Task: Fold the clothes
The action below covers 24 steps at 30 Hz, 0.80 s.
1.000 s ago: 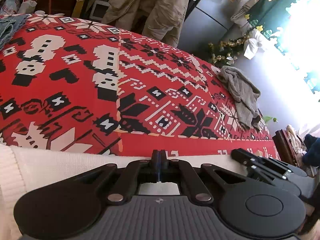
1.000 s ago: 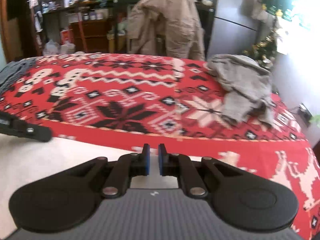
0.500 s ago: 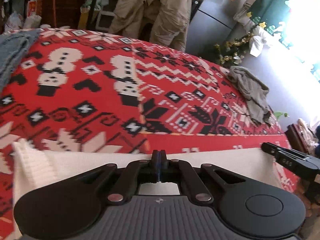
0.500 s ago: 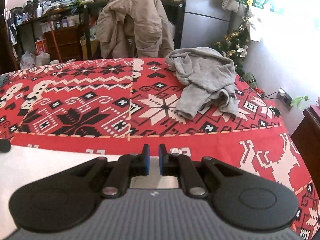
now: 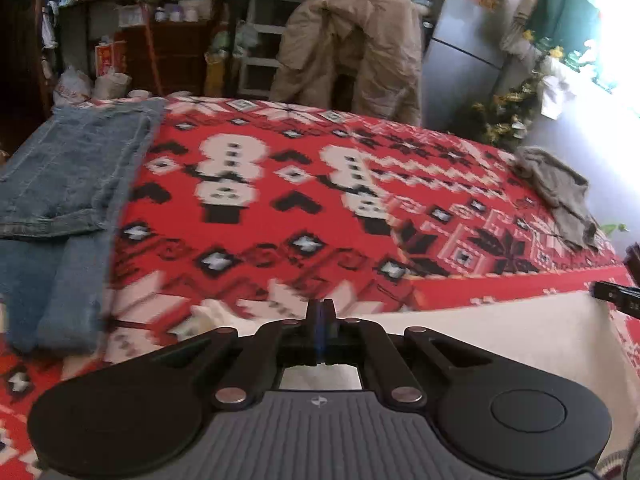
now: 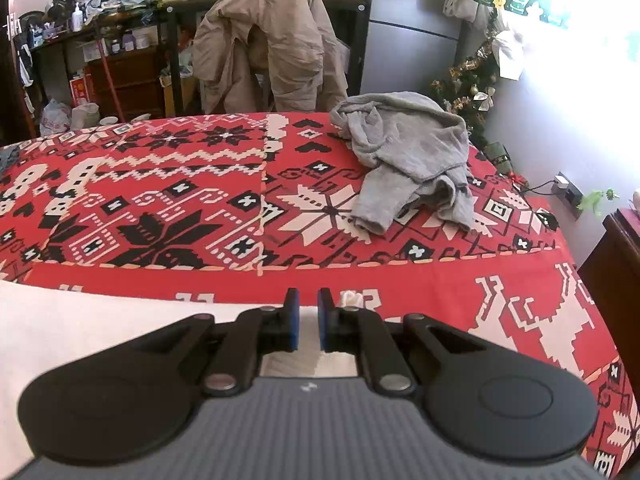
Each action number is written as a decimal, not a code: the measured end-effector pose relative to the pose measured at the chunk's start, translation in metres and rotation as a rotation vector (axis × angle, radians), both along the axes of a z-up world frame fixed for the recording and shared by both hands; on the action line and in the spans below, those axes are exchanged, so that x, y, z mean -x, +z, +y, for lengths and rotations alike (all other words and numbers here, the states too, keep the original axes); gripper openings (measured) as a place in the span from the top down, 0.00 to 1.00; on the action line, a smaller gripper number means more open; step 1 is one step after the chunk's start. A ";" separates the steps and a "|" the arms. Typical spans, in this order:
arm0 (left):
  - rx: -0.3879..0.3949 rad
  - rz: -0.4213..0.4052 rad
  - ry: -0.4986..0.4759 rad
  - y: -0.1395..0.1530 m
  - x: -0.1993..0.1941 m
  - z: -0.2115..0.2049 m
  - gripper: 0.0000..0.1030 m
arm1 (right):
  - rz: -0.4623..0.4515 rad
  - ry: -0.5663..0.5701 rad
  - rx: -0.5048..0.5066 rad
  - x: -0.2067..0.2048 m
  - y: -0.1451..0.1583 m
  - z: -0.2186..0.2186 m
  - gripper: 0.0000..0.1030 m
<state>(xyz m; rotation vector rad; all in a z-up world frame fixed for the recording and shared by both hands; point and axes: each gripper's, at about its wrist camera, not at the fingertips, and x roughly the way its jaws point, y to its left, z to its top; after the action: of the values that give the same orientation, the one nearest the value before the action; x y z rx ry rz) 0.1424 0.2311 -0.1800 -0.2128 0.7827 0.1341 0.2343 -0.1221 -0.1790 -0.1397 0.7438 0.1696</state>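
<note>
Two grippers over one red patterned table cover (image 6: pixel 360 276).

Left gripper (image 5: pixel 320 312): fingers pressed together at the far edge of a white knit garment (image 5: pixel 500 332); cloth between the pads cannot be made out.

Right gripper (image 6: pixel 307 312): blue pads a narrow gap apart, white cloth (image 6: pixel 80 320) beneath and between them; its tip also shows at the right edge of the left view (image 5: pixel 616 296).

White garment: spread flat along the near edge of the cover, spanning both grippers.

Blue jeans (image 5: pixel 68 184): laid flat, far left.

Grey garment (image 6: pixel 408 160): crumpled, far right.

Tan jacket (image 6: pixel 268 40): draped over a chair behind the table.
</note>
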 end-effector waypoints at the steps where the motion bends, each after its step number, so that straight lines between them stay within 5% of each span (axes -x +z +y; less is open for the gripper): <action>1: -0.025 0.008 0.017 -0.001 0.001 0.004 0.97 | 0.000 0.000 0.004 0.000 0.000 -0.001 0.92; 11: -0.032 0.000 0.079 0.012 0.020 0.033 0.98 | -0.016 -0.009 0.032 0.003 0.008 -0.005 0.92; 14: -0.039 0.003 0.098 0.014 0.024 0.036 0.65 | -0.032 -0.020 0.038 0.006 0.014 -0.007 0.84; 22: 0.070 0.035 0.118 0.006 0.017 0.043 0.62 | 0.020 -0.074 -0.045 -0.004 0.010 -0.033 0.70; 24: 0.083 0.043 0.116 0.003 0.014 0.041 0.72 | 0.032 -0.064 -0.049 -0.007 0.006 -0.031 0.70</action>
<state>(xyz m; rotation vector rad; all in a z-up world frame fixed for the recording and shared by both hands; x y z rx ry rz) 0.1288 0.2718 -0.1769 -0.3348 0.8196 0.2169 0.2412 -0.1528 -0.1730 -0.0667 0.7742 0.1294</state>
